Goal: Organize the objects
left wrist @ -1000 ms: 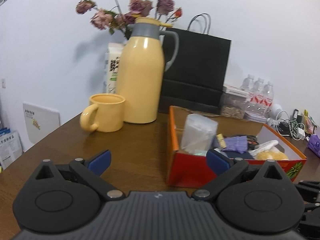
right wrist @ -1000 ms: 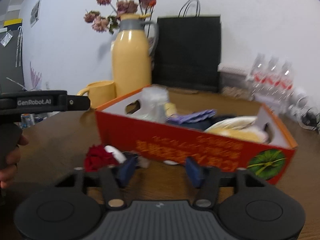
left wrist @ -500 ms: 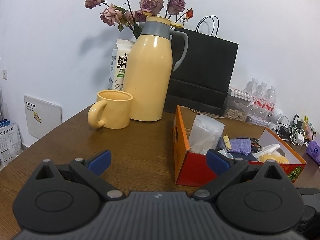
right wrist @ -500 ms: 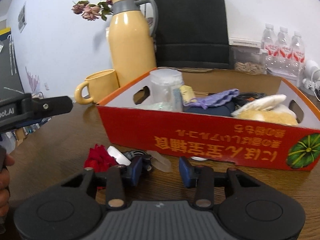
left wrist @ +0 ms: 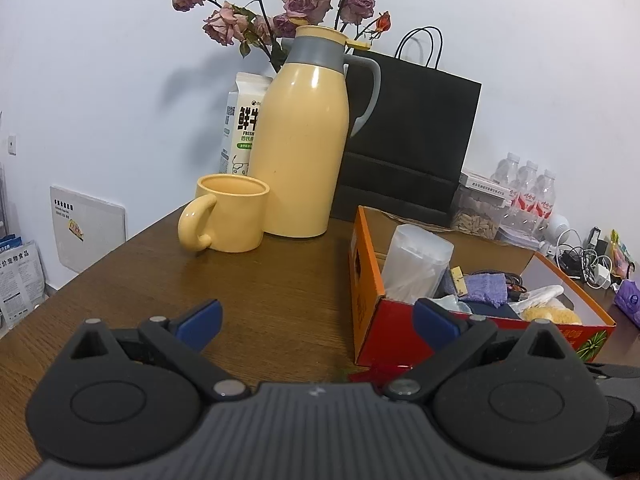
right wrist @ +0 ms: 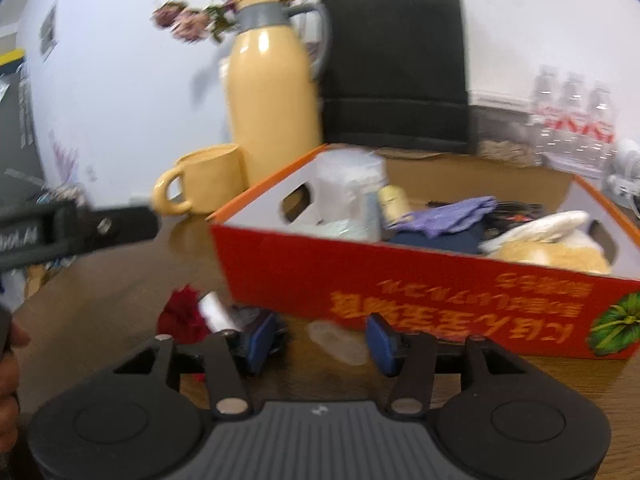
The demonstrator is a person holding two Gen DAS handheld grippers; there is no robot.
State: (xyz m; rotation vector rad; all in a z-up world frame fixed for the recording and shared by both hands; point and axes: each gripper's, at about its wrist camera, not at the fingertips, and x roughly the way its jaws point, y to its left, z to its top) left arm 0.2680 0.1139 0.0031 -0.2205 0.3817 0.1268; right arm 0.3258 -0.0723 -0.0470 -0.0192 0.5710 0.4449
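Note:
A red and orange cardboard box (right wrist: pixel 420 276) stands on the brown table, filled with a clear plastic container (right wrist: pixel 348 196), a purple cloth (right wrist: pixel 456 212) and other items. In front of it lie a red crumpled object (right wrist: pixel 180 314), a small white piece (right wrist: pixel 216 312) and a clear flat piece (right wrist: pixel 340 340). My right gripper (right wrist: pixel 322 340) is open, low over the table, with the clear piece between its fingers. My left gripper (left wrist: pixel 316 320) is open and empty, left of the box (left wrist: pixel 368 320).
A yellow thermos jug (left wrist: pixel 304 148) and a yellow mug (left wrist: pixel 228 212) stand at the back left, with a milk carton (left wrist: pixel 240 128) and dried roses behind. A black paper bag (left wrist: pixel 408 140), water bottles (left wrist: pixel 528 196) and cables (left wrist: pixel 580 256) sit behind and right of the box.
My right gripper has opened wider and shifted right toward the clear piece. My left gripper has drawn back and tilted up, with the box now lower right in its view.

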